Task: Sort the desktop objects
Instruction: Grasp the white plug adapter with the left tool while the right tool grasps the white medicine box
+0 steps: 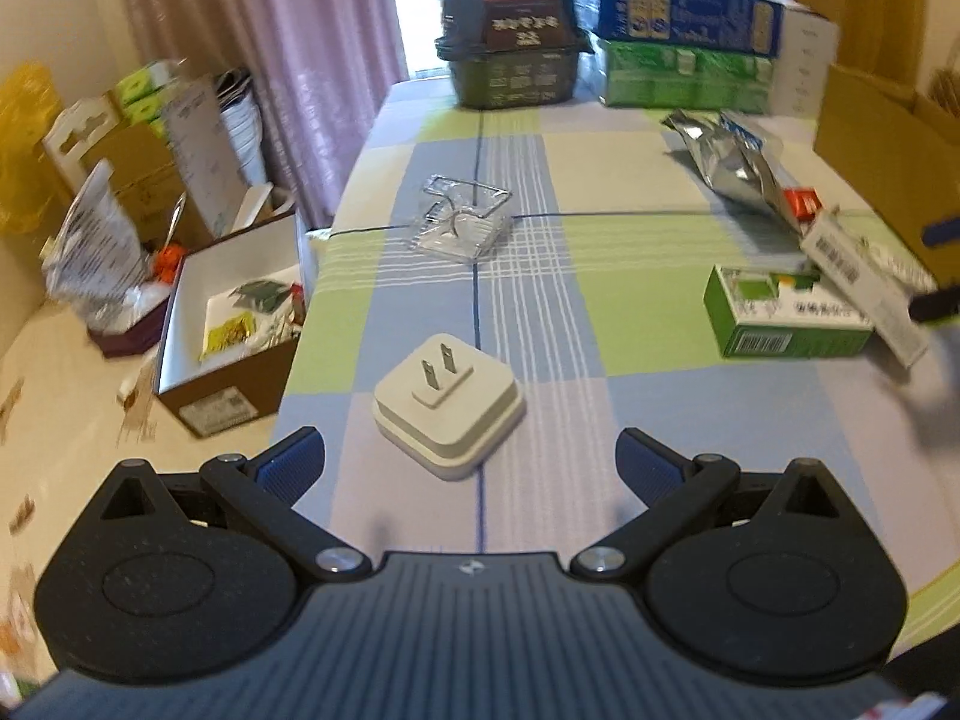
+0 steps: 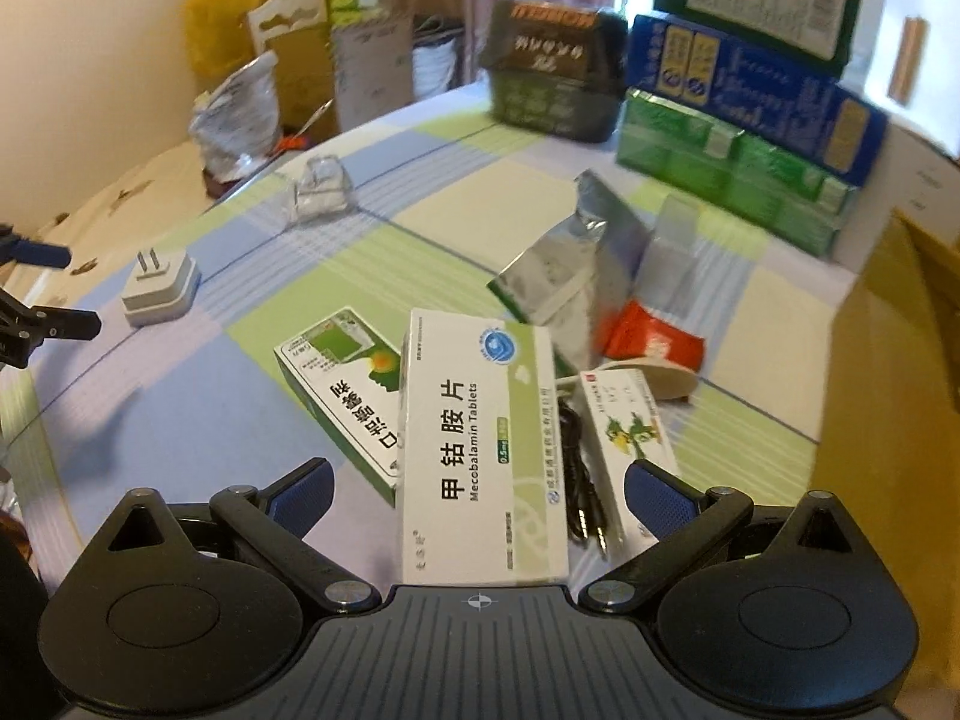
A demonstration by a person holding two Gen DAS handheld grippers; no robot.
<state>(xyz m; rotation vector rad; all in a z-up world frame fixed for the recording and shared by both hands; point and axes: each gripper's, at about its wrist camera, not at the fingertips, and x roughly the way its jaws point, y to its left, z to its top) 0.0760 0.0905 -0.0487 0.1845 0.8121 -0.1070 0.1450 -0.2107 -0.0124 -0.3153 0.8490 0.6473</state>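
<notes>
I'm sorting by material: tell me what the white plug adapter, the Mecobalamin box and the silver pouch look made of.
White plug adapter: likely smooth matte plastic, with two shiny metal prongs. Mecobalamin box: printed paperboard by its sharp folded edges, slight sheen. Silver pouch: probably foil or metallised film, crinkled and reflective.

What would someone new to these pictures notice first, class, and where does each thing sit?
The white plug stands out, lying prongs up on the checked cloth just ahead of the open left hand-held gripper. In the right wrist view, a white tablet box rests tilted on a green box, between the fingers of the open right hand-held gripper. Stacked cartons fill the table's far end.
</notes>
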